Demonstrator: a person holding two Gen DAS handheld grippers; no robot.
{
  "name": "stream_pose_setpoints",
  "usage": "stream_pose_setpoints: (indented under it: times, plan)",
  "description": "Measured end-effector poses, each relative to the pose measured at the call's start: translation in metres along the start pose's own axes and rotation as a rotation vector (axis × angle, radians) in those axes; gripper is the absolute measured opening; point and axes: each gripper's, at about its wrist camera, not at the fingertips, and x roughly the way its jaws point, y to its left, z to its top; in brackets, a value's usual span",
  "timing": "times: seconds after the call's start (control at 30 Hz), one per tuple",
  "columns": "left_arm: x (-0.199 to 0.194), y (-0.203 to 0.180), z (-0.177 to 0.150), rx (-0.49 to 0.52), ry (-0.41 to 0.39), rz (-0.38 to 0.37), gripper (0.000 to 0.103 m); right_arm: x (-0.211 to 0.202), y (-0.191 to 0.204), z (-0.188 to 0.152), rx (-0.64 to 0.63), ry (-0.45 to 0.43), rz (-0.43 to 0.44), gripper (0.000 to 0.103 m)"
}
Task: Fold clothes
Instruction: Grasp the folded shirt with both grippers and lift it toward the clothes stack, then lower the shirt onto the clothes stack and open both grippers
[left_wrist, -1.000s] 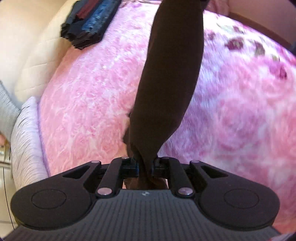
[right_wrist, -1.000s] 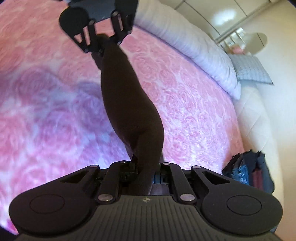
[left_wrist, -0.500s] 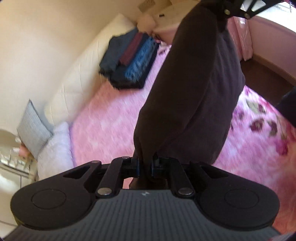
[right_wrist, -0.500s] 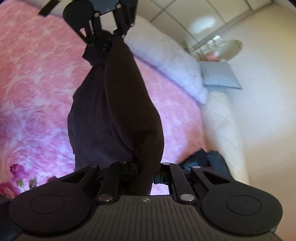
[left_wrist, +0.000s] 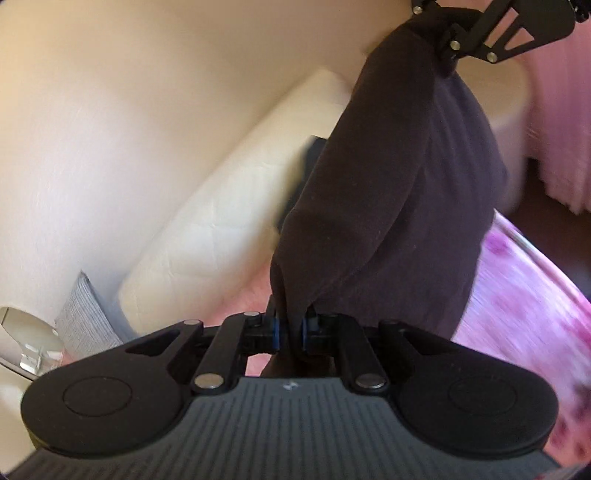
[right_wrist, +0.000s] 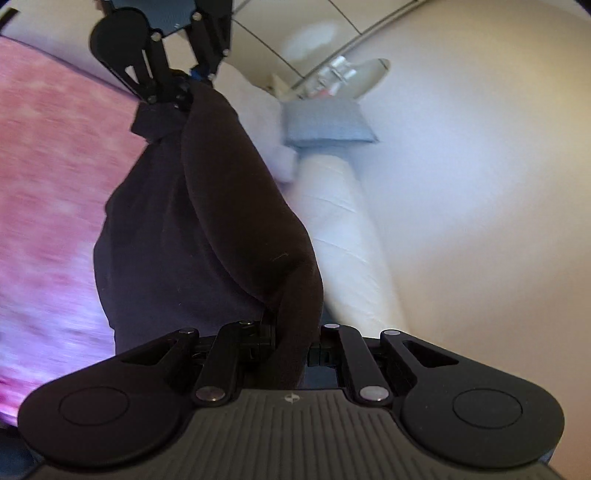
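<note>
- Pink fleece blanket covers the bed.
- Cream padded headboard runs along the bed's edge, against the wall.
- Grey cushion beside a pale pillow at the bed's corner.

Both claws pinch dark garment, taut.

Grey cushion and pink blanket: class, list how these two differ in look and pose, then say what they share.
1. Colour: the cushion is plain blue-grey; the blanket is mottled pink.
2. Extent: the cushion is a small rectangle; the blanket fills a wide part of the view.
3. Pose: the cushion leans against the wall; the blanket lies spread out.
Shared: both are soft furnishings, and neither is held by a tool.
</note>
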Motion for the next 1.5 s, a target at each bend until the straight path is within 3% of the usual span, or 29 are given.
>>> stream_pose_setpoints:
  times: [0.13,0.23,0.3,0.37,0.47,0.5,0.57,0.6,0.67,0.73,0.8,0.83,1.0,1.13,1.2,1.33,1.43,1.5]
  plan:
    - [0.063,0.052,0.058,-0.065,-0.031,0.107,0.009,0.083,-0.108,-0.02,-0.06,-0.052,-0.103,0.009]
    - [0.107,0.061,0.085,-0.093,-0.041,0.165,0.008,0.125,-0.153,-0.034,-0.091,-0.11,-0.187,0.009]
    - [0.145,0.039,0.081,-0.109,-0.018,0.138,0.008,0.152,-0.16,-0.052,-0.088,-0.136,-0.211,0.011]
    - [0.198,-0.003,0.065,-0.107,0.033,0.072,0.009,0.188,-0.145,-0.079,-0.056,-0.117,-0.181,0.012]
    - [0.273,-0.079,0.029,-0.016,0.121,-0.037,0.01,0.254,-0.092,-0.131,-0.036,-0.008,-0.073,0.01]
    - [0.286,-0.095,0.021,0.011,0.13,-0.038,0.009,0.272,-0.073,-0.147,-0.039,0.031,-0.021,0.01]
    - [0.286,-0.11,0.013,0.022,0.093,0.036,0.008,0.292,-0.042,-0.172,-0.07,0.084,0.042,0.01]
    - [0.285,-0.116,0.01,0.026,0.075,0.067,0.009,0.293,-0.031,-0.181,-0.078,0.077,0.032,0.011]
    - [0.277,-0.115,0.007,0.055,0.06,0.07,0.014,0.289,-0.022,-0.193,-0.07,0.069,0.008,0.018]
    - [0.273,-0.112,0.001,0.099,0.06,0.061,0.014,0.285,-0.022,-0.197,-0.052,0.085,-0.004,0.018]
    - [0.276,-0.103,-0.002,0.124,0.064,0.03,0.014,0.284,-0.025,-0.198,-0.035,0.108,-0.002,0.017]
    - [0.277,-0.101,-0.001,0.129,0.065,0.024,0.012,0.288,-0.027,-0.195,-0.026,0.121,0.006,0.009]
    - [0.264,-0.103,-0.004,0.093,0.049,0.014,0.01,0.283,-0.042,-0.18,0.012,0.124,-0.02,0.006]
    - [0.267,-0.124,-0.007,0.085,0.065,0.036,0.007,0.285,-0.017,-0.189,0.021,0.148,0.022,0.009]
    - [0.267,-0.119,-0.004,0.052,0.074,0.036,0.008,0.287,-0.014,-0.185,0.047,0.151,0.016,0.011]
    - [0.249,-0.104,-0.007,-0.05,0.109,0.027,0.027,0.283,-0.027,-0.176,0.122,0.184,0.023,0.012]
    - [0.219,-0.097,-0.006,-0.2,0.159,0.018,0.035,0.264,-0.034,-0.173,0.269,0.22,0.041,0.016]
    - [0.202,-0.09,-0.012,-0.36,0.211,0.008,0.035,0.24,-0.035,-0.179,0.407,0.246,0.058,0.022]
